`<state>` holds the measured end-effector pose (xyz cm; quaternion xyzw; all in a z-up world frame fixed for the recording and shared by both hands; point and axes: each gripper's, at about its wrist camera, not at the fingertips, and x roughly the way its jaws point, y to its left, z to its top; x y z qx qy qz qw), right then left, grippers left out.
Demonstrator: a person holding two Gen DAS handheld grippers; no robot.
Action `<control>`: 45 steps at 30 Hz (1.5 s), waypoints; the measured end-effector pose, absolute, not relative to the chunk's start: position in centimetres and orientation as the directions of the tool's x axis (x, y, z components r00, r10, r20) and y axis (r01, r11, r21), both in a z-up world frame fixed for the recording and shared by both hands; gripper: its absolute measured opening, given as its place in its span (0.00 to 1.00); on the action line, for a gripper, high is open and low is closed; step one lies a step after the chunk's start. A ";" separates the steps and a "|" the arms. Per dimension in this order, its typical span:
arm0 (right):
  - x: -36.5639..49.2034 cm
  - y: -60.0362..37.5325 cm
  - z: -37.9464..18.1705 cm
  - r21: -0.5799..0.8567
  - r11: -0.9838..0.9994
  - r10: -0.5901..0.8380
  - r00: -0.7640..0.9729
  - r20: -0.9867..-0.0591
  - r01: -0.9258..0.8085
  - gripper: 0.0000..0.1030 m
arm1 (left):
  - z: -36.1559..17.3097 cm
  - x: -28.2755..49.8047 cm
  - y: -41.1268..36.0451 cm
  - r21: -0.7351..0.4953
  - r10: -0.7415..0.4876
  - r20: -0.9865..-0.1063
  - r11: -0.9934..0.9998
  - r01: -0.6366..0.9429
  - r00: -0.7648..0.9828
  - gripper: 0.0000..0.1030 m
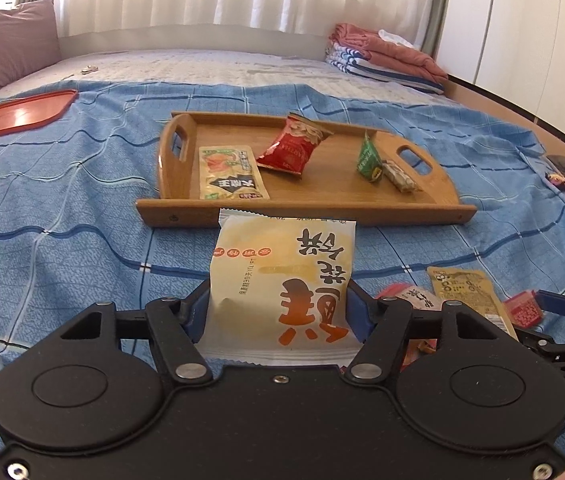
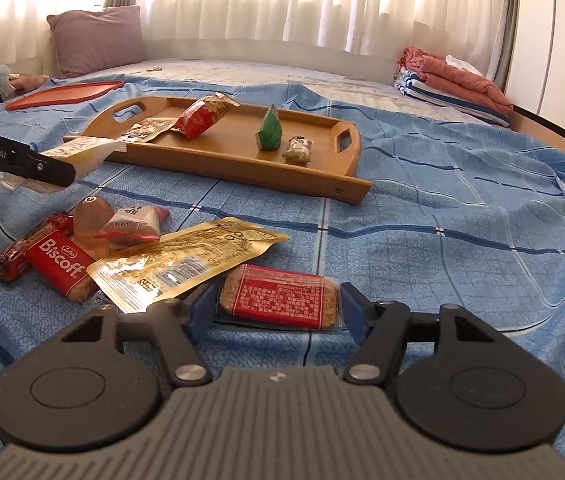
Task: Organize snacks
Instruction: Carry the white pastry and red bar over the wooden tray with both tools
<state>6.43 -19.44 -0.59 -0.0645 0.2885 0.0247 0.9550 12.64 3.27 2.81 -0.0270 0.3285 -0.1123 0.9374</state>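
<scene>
Right now each gripper has a snack between its jaws, and the wooden tray [image 1: 362,196] on the bed's blue checked sheet [image 1: 62,208] already carries four packets. The left gripper [image 1: 278,312] pinches the near end of a pale yellow cake packet [image 1: 282,276], blue pads tight against its two sides; the packet sticks out forward with its far edge just short of the tray's near rail. From the right wrist view that packet looks held clear of the sheet. The right gripper [image 2: 278,308] straddles a flat red-labelled biscuit bar [image 2: 280,296] lying on the sheet beside the loose pile, near a long gold pouch [image 2: 186,260] and a Biscoff pack [image 2: 60,264]. Its pads sit at the bar's two ends, apparently touching, though whether they press firmly I cannot tell

To do this well, I would carry the cake packet level over the near rail and set it in the bare wood between the red bag [image 1: 294,148] and the green packet [image 1: 368,160], releasing only once it rests flat. The soft wrapper may sag or slip, so keep the squeeze steady without crushing it. For the bar, make sure the gold pouch edge is not caught under the left pad before lifting
</scene>
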 end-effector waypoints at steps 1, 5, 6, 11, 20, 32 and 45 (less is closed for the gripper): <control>6.4 -19.5 -0.5 -0.116 0.991 -0.003 0.833 -0.553 -0.073 0.65 | 2.9 12.7 3.3 -0.121 -0.222 -0.608 0.975 0.188 0.763 0.62; 6.5 -20.5 -0.2 -0.162 0.987 -0.095 0.838 -0.537 0.008 0.65 | 3.5 13.1 3.8 -0.085 -0.167 -0.589 0.986 0.145 0.791 0.62; 6.6 -20.9 -0.1 -0.162 0.986 -0.110 0.837 -0.536 0.025 0.65 | 3.6 13.3 4.0 -0.087 -0.162 -0.584 0.987 0.137 0.795 0.62; 7.1 -22.4 1.1 -0.134 0.989 -0.125 0.839 -0.530 0.063 0.65 | 4.6 14.5 4.6 -0.098 -0.152 -0.568 0.988 0.117 0.809 0.62; 11.1 -22.7 4.2 -0.060 0.997 -0.071 0.850 -0.522 0.046 0.66 | 7.5 18.8 5.2 -0.107 -0.126 -0.537 0.991 0.081 0.834 0.62; 20.9 -22.7 8.5 -0.011 1.000 -0.024 0.857 -0.514 0.022 0.66 | 9.0 30.0 4.9 -0.166 -0.115 -0.632 0.986 0.011 0.766 0.62; 25.3 -19.6 4.2 0.001 0.993 0.083 0.716 -0.694 -0.114 0.66 | 3.2 32.7 3.2 -0.119 -0.078 -0.736 0.993 -0.014 0.673 0.62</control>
